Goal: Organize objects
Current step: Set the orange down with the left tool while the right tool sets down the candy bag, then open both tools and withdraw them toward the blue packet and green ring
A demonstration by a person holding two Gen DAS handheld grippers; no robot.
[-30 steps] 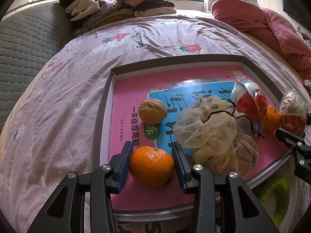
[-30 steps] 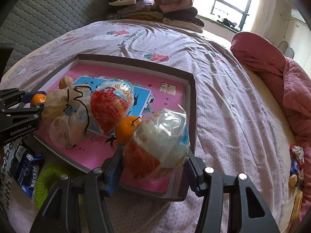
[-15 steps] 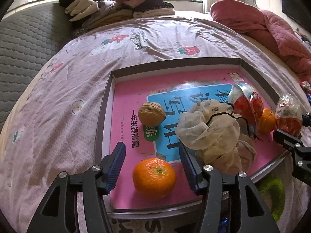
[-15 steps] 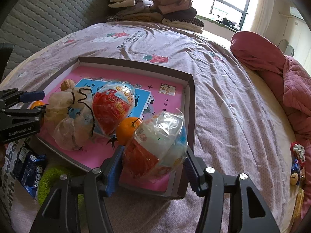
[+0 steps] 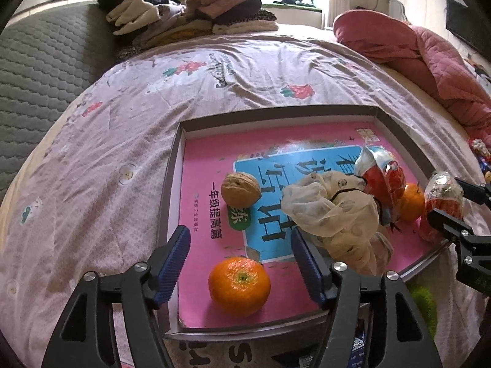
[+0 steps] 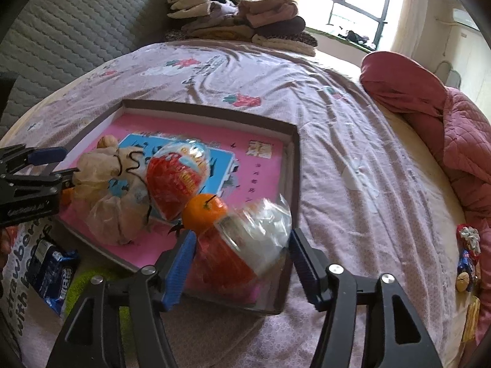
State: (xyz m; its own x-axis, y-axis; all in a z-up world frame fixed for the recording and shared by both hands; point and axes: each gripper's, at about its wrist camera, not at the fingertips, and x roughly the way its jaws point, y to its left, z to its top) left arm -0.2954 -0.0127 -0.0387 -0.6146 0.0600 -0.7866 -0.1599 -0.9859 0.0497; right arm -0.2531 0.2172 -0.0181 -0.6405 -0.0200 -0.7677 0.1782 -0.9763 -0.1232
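My floral mauve cotton bedsheet [image 5: 129,141] carries a shallow grey-rimmed cardboard box [image 5: 172,190]. My right tool [image 6: 239,263], jaws just widened, brackets a crinkly red-and-clear plastic snack bag [image 6: 245,245]; my left tool [image 5: 241,260], likewise spread, frees a dimpled round orange mandarin [image 5: 239,285].

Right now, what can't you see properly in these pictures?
- Walnut, right wrist view: mostly hidden behind the gauzy pouch.
- Snack packet between the right tool's fingers, right wrist view: blurred, label unreadable.
- Blue packet, right wrist view: part hidden under the left tool, print too small.
- Second orange, left wrist view: half covered by a red packet.
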